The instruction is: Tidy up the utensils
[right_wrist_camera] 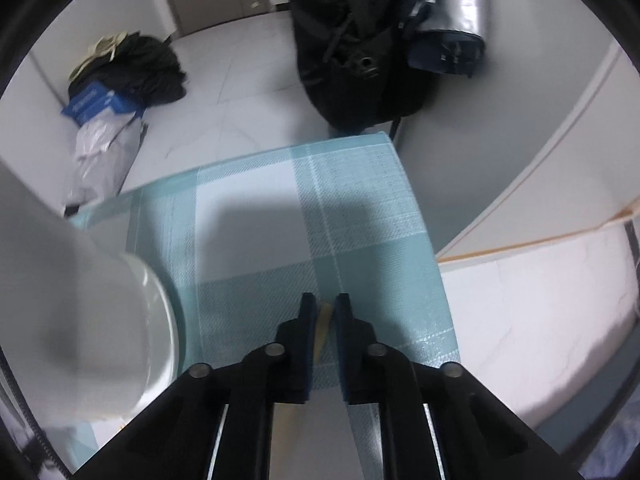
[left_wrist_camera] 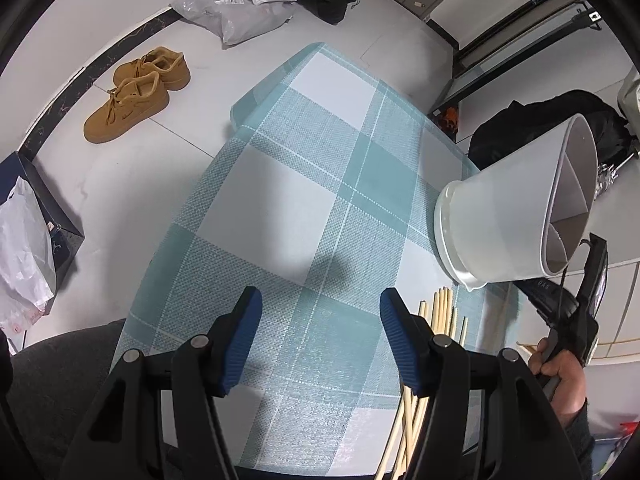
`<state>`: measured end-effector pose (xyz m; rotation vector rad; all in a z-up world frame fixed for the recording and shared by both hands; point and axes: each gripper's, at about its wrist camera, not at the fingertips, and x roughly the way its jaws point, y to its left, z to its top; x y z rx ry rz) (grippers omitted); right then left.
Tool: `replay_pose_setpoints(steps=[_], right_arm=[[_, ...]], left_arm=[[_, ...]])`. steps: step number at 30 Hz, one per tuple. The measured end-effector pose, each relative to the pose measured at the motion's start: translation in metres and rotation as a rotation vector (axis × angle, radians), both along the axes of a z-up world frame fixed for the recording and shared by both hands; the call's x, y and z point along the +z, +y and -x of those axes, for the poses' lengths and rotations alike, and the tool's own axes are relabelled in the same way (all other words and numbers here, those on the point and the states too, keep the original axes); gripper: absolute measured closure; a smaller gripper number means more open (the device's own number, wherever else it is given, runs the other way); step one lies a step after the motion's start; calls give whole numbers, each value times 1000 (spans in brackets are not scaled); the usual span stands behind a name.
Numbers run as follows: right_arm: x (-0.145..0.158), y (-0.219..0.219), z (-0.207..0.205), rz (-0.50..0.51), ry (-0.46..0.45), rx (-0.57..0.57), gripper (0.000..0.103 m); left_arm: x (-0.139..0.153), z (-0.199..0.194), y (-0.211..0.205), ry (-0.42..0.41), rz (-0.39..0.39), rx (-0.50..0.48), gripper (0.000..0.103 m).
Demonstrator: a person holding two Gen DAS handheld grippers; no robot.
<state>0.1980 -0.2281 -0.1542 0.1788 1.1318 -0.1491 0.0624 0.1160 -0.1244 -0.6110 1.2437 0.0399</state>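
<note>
Several pale wooden chopsticks [left_wrist_camera: 442,312] lie in a loose bundle on the teal plaid tablecloth [left_wrist_camera: 300,200], just right of my left gripper [left_wrist_camera: 320,296]. That gripper hovers open over bare cloth with nothing between its blue pads. A white divided utensil holder [left_wrist_camera: 512,208] stands on its white base near the table's right edge; the compartments I can see into hold nothing. In the right wrist view my right gripper [right_wrist_camera: 325,300] is shut on a pale wooden chopstick [right_wrist_camera: 325,320], low over the cloth [right_wrist_camera: 248,220]. The holder [right_wrist_camera: 80,300] looms blurred on its left.
A hand [left_wrist_camera: 560,368] grips the right tool at the far right. On the floor are tan shoes [left_wrist_camera: 136,92], plastic bags [left_wrist_camera: 236,12], a black backpack [right_wrist_camera: 352,60] past the table's far edge, and dark clothing [right_wrist_camera: 140,68]. A white cabinet [right_wrist_camera: 520,160] stands on the right.
</note>
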Motion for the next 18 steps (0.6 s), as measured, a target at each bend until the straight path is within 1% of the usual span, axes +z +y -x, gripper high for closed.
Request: replay_pose_setpoints(steps=[3, 7, 9, 12, 14, 16, 18], right_arm=[[3, -15, 6, -64, -15, -31, 97], [3, -23, 10, -157, -35, -58, 97], [7, -30, 15, -213, -66, -57, 97], [20, -38, 27, -284, -136, -35, 97], [31, -42, 41, -321, -194, -11, 97], [46, -47, 58, -367, -274, 21, 97], [58, -47, 74, -368, -335, 54, 97]], left_arm=[[0, 0, -1, 3, -11, -5, 47], [-1, 0, -6, 9, -11, -25, 47], [0, 0, -11, 0, -10, -49, 47], [0, 1, -20, -3, -2, -81, 47], [-3, 2, -29, 6, 23, -107, 47], [-5, 2, -37, 20, 29, -128, 47], [-7, 3, -46, 32, 18, -143, 47]])
